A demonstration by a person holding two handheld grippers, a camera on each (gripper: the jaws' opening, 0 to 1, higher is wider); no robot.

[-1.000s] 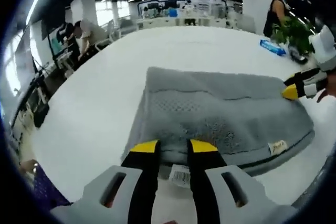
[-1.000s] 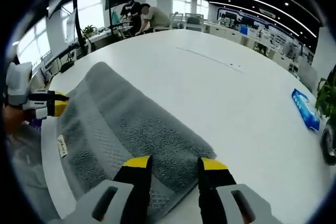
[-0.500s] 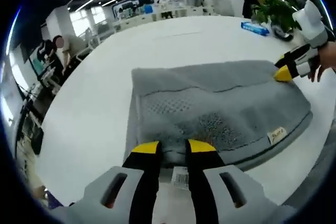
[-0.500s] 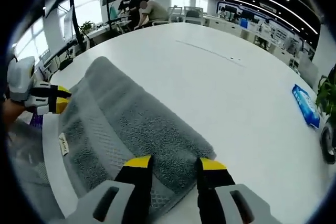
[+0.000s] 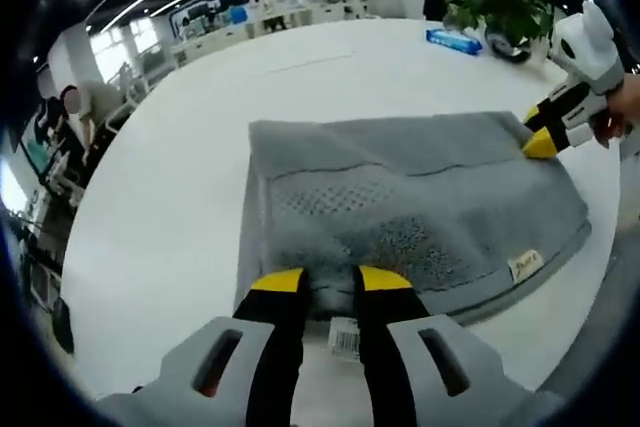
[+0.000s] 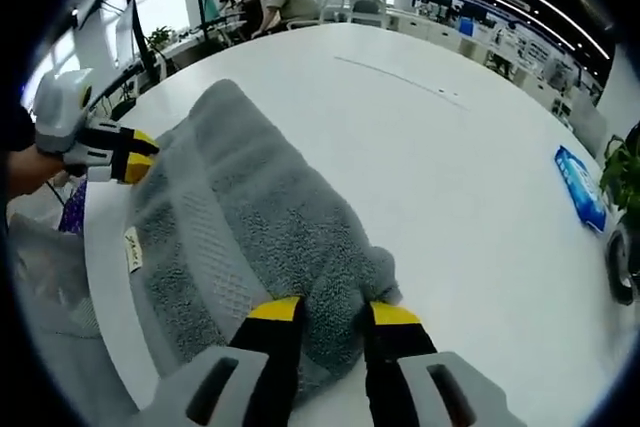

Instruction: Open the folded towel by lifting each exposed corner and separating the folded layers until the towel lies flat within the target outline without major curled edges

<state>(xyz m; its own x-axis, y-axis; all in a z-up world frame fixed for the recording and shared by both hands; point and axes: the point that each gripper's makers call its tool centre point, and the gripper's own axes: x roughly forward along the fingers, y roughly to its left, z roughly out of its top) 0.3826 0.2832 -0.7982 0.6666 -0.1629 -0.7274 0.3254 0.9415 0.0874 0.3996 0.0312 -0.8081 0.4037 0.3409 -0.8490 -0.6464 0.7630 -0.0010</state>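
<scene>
A folded grey towel [image 5: 420,207] lies on the white table [image 5: 170,197], with a small tan tag [image 5: 525,265] near its front fold and a white care label [image 5: 343,335] at the near edge. My left gripper [image 5: 331,283] is shut on the towel's near edge, cloth pinched between its yellow tips. It also shows in the right gripper view as the left gripper [image 6: 140,154] at the towel's [image 6: 240,217] far left corner. My right gripper [image 6: 333,312] is shut on the opposite corner, which bunches up between the jaws. In the left gripper view the right gripper [image 5: 542,141] touches the towel's far right corner.
A blue packet [image 5: 455,42] [image 6: 580,187] lies farther out on the table, beside a potted plant [image 5: 505,7]. The table's near edge [image 6: 100,277] runs close under the towel. People sit at desks [image 6: 270,2] in the background. A hand [image 5: 615,112] holds the right gripper.
My right gripper's jaws have drawn together on the towel corner, and the cloth now humps up between them. The left gripper keeps its hold; its view has swung a little.
</scene>
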